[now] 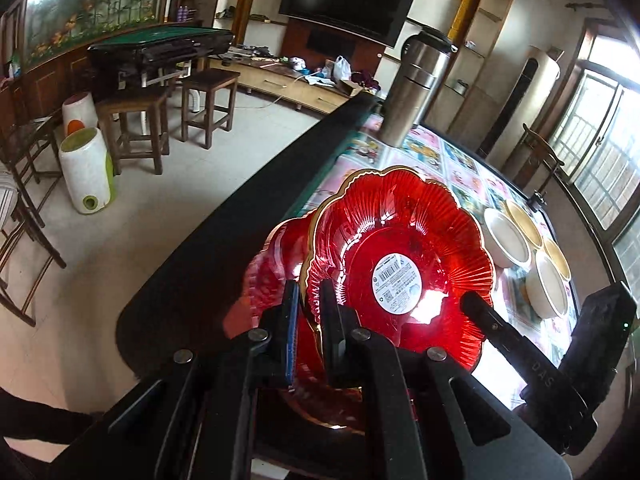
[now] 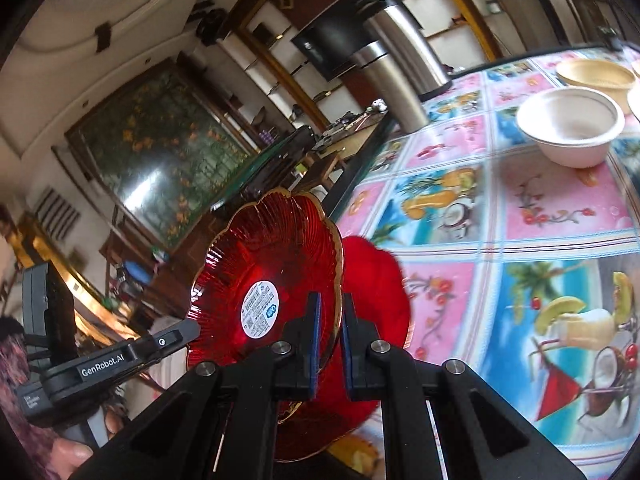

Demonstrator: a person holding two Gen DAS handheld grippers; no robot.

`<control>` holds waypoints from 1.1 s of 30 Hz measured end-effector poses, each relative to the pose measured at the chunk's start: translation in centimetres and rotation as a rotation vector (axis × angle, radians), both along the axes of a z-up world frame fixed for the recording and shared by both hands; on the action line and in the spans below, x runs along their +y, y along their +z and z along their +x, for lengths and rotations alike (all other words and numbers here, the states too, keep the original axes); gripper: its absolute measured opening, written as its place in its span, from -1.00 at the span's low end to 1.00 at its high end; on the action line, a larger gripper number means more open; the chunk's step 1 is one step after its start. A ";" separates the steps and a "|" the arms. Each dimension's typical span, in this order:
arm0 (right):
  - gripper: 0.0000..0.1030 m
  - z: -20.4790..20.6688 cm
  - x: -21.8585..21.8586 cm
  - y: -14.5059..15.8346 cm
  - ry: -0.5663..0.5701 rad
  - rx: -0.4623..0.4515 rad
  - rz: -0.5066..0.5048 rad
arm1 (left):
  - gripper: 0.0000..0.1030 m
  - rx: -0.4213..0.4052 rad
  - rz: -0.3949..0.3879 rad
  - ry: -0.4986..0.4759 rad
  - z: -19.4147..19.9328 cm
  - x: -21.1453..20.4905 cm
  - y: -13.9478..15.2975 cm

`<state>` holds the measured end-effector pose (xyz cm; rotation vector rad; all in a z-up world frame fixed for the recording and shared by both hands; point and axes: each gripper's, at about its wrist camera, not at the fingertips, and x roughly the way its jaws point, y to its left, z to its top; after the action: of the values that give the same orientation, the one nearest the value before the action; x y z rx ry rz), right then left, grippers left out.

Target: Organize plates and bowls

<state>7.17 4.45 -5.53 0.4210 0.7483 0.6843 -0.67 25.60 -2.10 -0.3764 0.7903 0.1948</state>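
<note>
Both grippers are clamped on the same red glass plate [image 1: 400, 264], a scalloped dish with a gold rim, held tilted above the table edge. Left gripper [image 1: 310, 300] pinches the rim on its side, fingers narrow with the rim between the blue pads. Right gripper [image 2: 330, 316] does the same on the opposite rim, jaws closed down to the glass thickness. Round white sticker [image 1: 397, 283] sits at the plate's centre: barcode and small print, too fine to read. A second red plate [image 2: 376, 280] lies underneath, near the table edge on the patterned tablecloth [image 2: 500, 216] with fruit-drink prints. In the right wrist view the left gripper body reads "GenRobot.AI". In the left wrist view the right gripper shows partial letters "DAS". White bowls [image 1: 506, 242] and beige bowls [image 1: 524, 222] sit grouped farther along the table, well apart from the plates. Steel thermos [image 1: 416, 88] stands upright at the far edge.
</note>
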 end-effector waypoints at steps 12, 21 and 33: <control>-0.82 -1.8 2.9 -0.5 -0.006 -0.023 -0.160 | -0.84 0.083 0.051 -0.006 0.4 0.6 -2.4; -0.80 -1.7 3.2 -1.3 -0.020 -0.014 -0.217 | -0.82 0.118 0.124 -0.025 0.9 -0.7 -2.7; -0.60 -1.5 3.5 -1.3 -0.036 -0.028 -0.299 | -0.82 0.121 0.251 -0.005 0.7 -1.8 -2.3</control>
<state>5.63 7.93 -6.82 0.1510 0.8004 0.5322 0.05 23.80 -4.44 -0.1257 0.8742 0.3106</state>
